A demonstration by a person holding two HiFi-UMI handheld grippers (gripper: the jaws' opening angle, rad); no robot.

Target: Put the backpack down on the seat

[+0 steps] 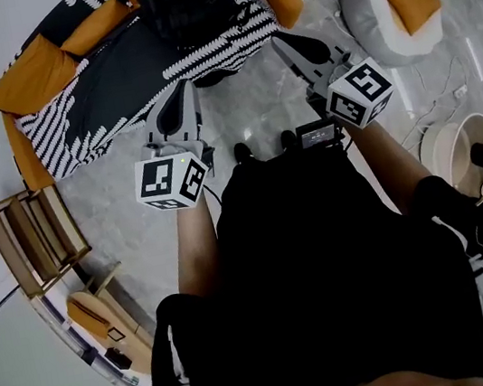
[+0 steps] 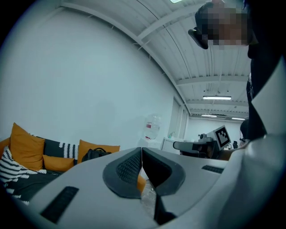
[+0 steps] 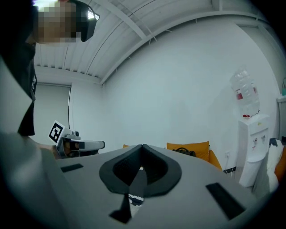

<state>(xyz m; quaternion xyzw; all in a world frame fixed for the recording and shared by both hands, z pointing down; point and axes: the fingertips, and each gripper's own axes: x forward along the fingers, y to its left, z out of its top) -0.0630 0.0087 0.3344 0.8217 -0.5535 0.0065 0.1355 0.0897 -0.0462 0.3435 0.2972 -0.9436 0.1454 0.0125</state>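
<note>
Left gripper (image 2: 141, 150): jaws fully together, pads meeting at the tips, nothing between them. Right gripper (image 3: 143, 146): the same, closed and empty. I hold both roughly level, side by side, aimed at the seating.

Ahead of the tips and apart from them, between the lines of the two grippers, the black fabric backpack (image 1: 187, 4) stands on the seat of the orange upholstered sofa (image 1: 27, 75). It rests on the black-and-white striped throw (image 1: 225, 39) spread over the cushions. Neither pair of jaws touches the pack or its straps. Off beyond the right jaws' outer side stands a white water dispenser (image 3: 252, 147).

Judgement: the placing step reads as done, since the pack is down on the seat and both grippers are free of it. The next move calls for little beyond a check that the pack sits steady and does not lean toward the seat's front edge. Any correction would mean opening one pair of jaws and closing in on the top handle.
</note>
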